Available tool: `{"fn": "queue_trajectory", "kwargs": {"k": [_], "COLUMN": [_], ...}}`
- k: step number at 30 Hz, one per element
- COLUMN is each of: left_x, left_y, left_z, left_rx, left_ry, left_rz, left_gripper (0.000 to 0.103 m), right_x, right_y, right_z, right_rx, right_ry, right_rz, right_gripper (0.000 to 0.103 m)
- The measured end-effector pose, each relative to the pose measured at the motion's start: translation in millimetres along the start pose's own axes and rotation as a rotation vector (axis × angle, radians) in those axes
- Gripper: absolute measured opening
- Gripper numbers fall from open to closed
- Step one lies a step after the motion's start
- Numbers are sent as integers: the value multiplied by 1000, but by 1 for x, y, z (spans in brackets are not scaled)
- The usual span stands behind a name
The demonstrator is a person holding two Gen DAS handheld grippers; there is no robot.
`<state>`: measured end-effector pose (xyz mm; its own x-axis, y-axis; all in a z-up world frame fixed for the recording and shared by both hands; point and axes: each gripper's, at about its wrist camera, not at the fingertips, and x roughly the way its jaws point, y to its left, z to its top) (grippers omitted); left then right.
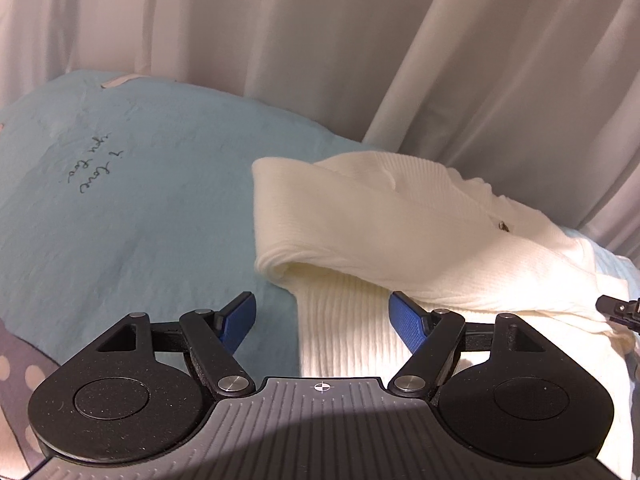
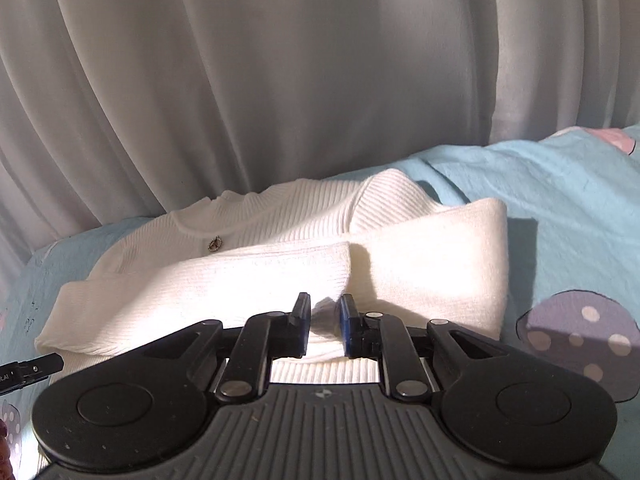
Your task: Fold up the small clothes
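Note:
A white ribbed knit top (image 1: 400, 216) lies folded on a light blue blanket (image 1: 140, 220), with a small metal button (image 1: 502, 225) near its collar. My left gripper (image 1: 324, 314) is open wide over the top's ribbed hem. Its left pad stands over the blanket and its right pad sits at the edge of the folded sleeve. In the right wrist view the top (image 2: 240, 272) has both sleeves folded across its front. My right gripper (image 2: 325, 320) hovers at the near hem with a narrow gap between its jaws. White cloth shows through the gap, and the pads do not press on it.
A pale curtain (image 1: 320, 40) hangs right behind the bed. The blanket carries dark handwriting (image 1: 96, 168) and a spotted grey mushroom print (image 2: 576, 336). A black piece of the other gripper pokes in at the frame edge (image 1: 618, 310) (image 2: 32, 368).

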<state>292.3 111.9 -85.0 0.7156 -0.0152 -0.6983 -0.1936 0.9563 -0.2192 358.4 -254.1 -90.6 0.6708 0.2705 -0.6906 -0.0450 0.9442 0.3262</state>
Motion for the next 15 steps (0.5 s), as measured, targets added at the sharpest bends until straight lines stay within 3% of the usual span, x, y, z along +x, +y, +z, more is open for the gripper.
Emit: {"fn": "queue_trajectory", "kwargs": {"k": [4,5,6,7,11,15], "left_x": [4,4,5,6,9,10], "left_y": [-4,-4,-5,-5,-9,-11], "left_z": [1,1,1,2,4,7], "left_rx": [18,20,21,23,50,78], "left_ry": [5,5,6,6,3,-6], "left_rz": [5,7,9,12,38,51], "left_gripper": [79,79,79,79,79,79], "right_x": [8,9,9,7,-13,-3], "right_y": [4,8,12,20,39,21], "right_z": [0,0,0,2,10,17], "right_rx": [20,-7,-33,-81,-283,-327], "right_ry": [3,-2,-11,-34,-181,-177], "right_rz": [25,14,9,-3,-194,-370], "right_gripper": [25,21,8,7,5,5]}}
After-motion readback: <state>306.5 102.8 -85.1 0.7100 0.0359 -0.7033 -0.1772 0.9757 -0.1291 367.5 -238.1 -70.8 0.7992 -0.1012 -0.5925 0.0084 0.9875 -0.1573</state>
